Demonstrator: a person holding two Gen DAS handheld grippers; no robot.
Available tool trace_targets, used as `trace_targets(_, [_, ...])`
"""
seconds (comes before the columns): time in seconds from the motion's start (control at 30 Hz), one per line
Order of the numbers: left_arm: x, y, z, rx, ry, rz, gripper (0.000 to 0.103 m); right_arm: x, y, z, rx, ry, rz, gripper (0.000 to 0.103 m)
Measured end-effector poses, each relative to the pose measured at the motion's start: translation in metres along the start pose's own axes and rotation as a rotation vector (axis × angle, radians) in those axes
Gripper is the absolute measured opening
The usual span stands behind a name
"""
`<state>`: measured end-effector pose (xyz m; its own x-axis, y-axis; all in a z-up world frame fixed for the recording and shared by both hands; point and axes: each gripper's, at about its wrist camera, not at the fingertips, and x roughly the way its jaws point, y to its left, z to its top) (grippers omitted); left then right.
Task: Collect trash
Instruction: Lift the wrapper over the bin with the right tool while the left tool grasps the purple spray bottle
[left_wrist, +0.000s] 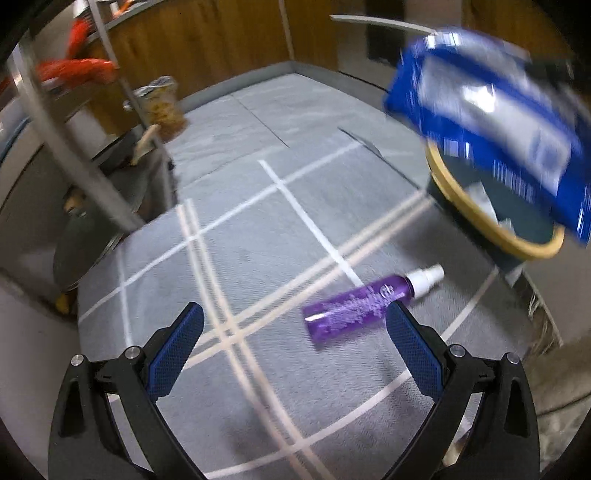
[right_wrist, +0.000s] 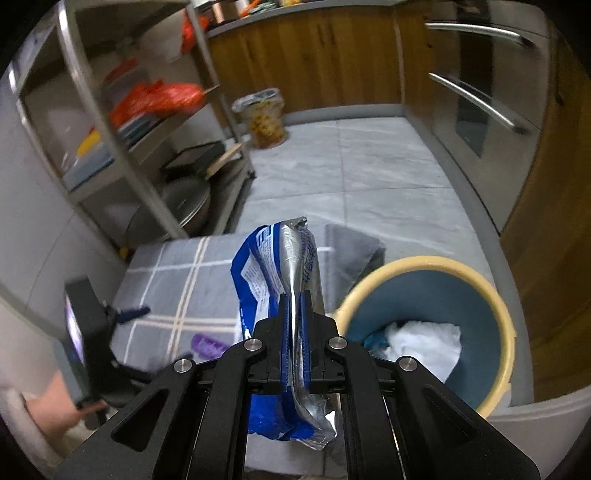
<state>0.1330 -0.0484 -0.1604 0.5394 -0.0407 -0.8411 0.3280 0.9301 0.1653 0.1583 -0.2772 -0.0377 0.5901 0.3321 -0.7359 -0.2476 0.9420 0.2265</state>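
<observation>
My right gripper is shut on a blue and silver foil wrapper, held up in the air just left of a blue bin with a cream rim. White crumpled trash lies inside the bin. In the left wrist view the same wrapper hangs blurred over the bin. A purple spray bottle with a white cap lies on its side on the grey checked mat. My left gripper stands open above the mat, its right finger beside the bottle.
A metal shelf rack with pans and orange bags stands at the left. A lined small bin sits by the wooden cabinets. An oven front with handles is at the right. Grey tiled floor stretches beyond the mat.
</observation>
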Motion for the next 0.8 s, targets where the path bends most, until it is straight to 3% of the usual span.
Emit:
trace_targets(0.2, [0.018,-0.027,0.001,0.095,0.007,-0.037,0.097,0.0,-0.027,0.003,0.063,-0.004,0.005,0.007])
trace_targets(0.67, [0.052,-0.073,0.004,0.33,0.028,-0.031,0.097,0.0,-0.037,0.005,0.089,-0.011,0.003,0.007])
trace_targets(0.8, [0.055,-0.075,0.007,0.339,0.022,-0.05,0.097,0.001,-0.037,0.005,0.089,-0.009,0.005,0.007])
